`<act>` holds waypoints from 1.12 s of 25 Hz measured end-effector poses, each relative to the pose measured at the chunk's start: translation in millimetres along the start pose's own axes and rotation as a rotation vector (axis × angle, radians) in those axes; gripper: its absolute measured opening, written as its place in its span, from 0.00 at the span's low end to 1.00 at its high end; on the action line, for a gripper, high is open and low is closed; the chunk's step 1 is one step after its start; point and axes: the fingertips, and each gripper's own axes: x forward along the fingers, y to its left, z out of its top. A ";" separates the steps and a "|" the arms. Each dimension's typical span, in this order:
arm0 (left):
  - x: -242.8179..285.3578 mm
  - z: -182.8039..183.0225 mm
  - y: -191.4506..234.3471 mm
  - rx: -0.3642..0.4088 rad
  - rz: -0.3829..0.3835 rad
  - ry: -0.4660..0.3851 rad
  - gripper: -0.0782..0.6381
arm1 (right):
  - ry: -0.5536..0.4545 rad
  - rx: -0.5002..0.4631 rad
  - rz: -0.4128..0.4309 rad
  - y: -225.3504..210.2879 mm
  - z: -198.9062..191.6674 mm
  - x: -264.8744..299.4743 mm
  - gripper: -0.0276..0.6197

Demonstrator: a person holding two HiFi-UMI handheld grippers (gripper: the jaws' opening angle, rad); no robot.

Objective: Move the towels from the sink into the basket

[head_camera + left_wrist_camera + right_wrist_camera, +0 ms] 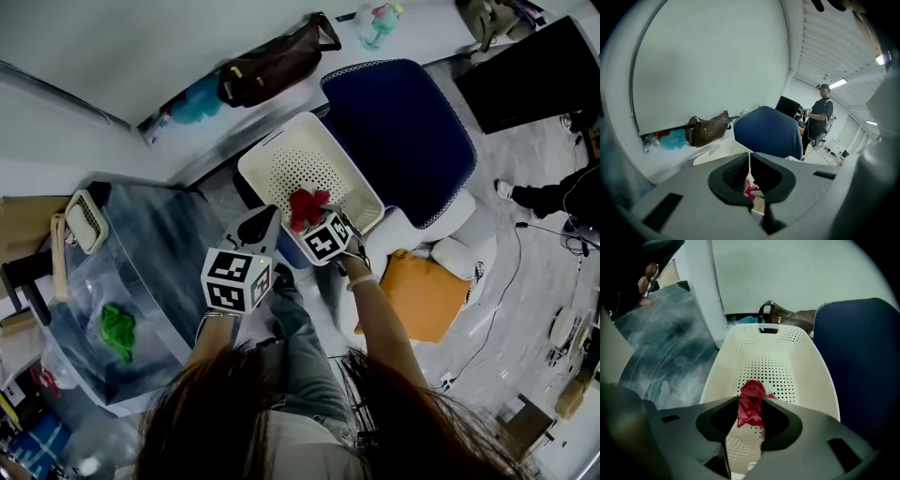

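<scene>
R gripper [751, 405] part-closed, pads pinching red towel [752, 390]. Towel hangs over the inside of the basket [813, 366], not down on its bottom yet. L gripper [750, 161] jaws together, empty, off to the side. Green towel [117, 330] is in the sink [155, 244].

Risks, imo:
- cloth snags on a pad at release and rides back out w/ the gripper
- release too near the rim, so it drapes over the edge or falls outside
</scene>
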 end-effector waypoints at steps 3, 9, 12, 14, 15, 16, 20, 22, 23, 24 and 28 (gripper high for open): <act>-7.0 6.3 -1.6 0.000 0.007 -0.015 0.13 | -0.010 0.002 -0.010 1.3 2.6 -6.4 0.29; -28.5 17.7 -9.5 0.010 0.023 -0.048 0.13 | -0.091 0.047 -0.048 7.3 16.0 -33.8 0.29; -40.7 22.1 -13.9 0.016 0.033 -0.066 0.13 | -0.132 0.058 -0.066 11.0 22.9 -50.2 0.29; -48.8 25.8 -17.7 0.018 0.041 -0.083 0.13 | -0.163 0.062 -0.080 12.1 26.9 -62.4 0.29; -53.2 27.7 -19.9 0.018 0.045 -0.091 0.13 | -0.177 0.061 -0.088 12.7 28.7 -68.6 0.29; -57.8 29.4 -22.2 0.019 0.048 -0.099 0.13 | -0.189 0.059 -0.096 13.4 30.3 -74.9 0.29; -76.8 37.9 -31.4 0.030 0.062 -0.126 0.13 | -0.235 0.066 -0.115 17.6 35.9 -99.2 0.29; -87.6 43.3 -35.2 0.036 0.069 -0.142 0.13 | -0.258 0.074 -0.125 20.8 38.4 -111.1 0.29; -93.2 45.9 -36.8 0.040 0.074 -0.150 0.13 | -0.269 0.075 -0.130 22.7 39.6 -117.0 0.29; -98.8 48.5 -38.4 0.042 0.080 -0.156 0.13 | -0.280 0.075 -0.135 24.7 40.5 -123.0 0.28; -120.0 59.0 -45.9 0.050 0.099 -0.188 0.13 | -0.330 0.084 -0.157 31.5 44.6 -149.3 0.26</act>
